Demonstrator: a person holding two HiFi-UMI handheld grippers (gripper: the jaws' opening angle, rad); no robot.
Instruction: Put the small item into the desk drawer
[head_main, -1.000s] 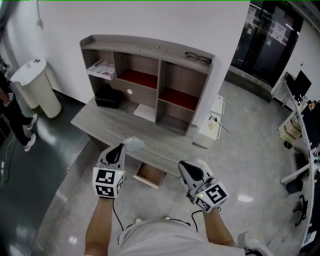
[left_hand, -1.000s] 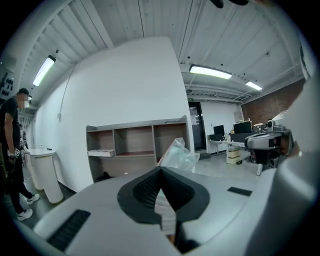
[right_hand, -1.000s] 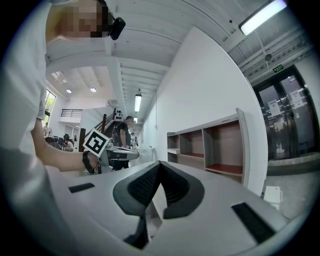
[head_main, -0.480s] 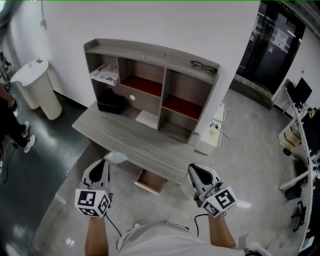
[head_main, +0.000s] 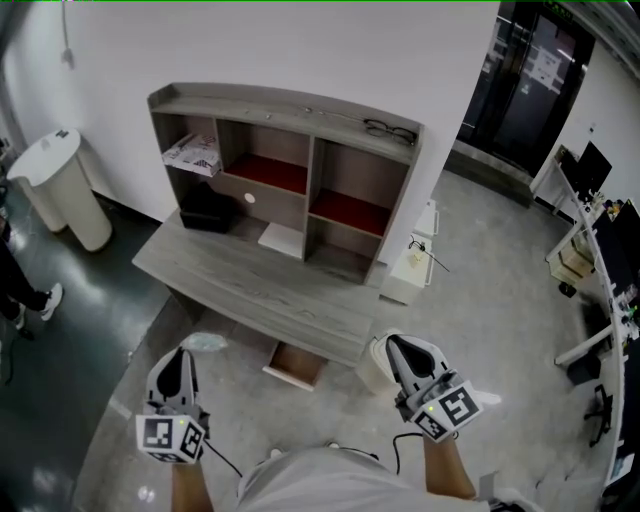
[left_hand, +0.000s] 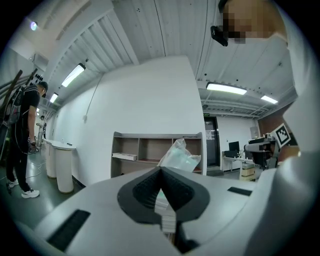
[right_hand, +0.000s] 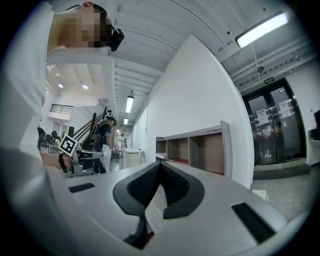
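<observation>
My left gripper (head_main: 183, 356) is clamped shut on the small item, a clear plastic packet (left_hand: 180, 156) that sticks out past my tips. I hold it in the air on the near left, in front of the desk (head_main: 250, 285) & left of the open drawer (head_main: 297, 366), touching neither. My right gripper (head_main: 393, 345) has its jaws pressed together w/ nothing btwn them and hangs on the near right, just right of the drawer, which juts out from under the desk's near edge.
</observation>
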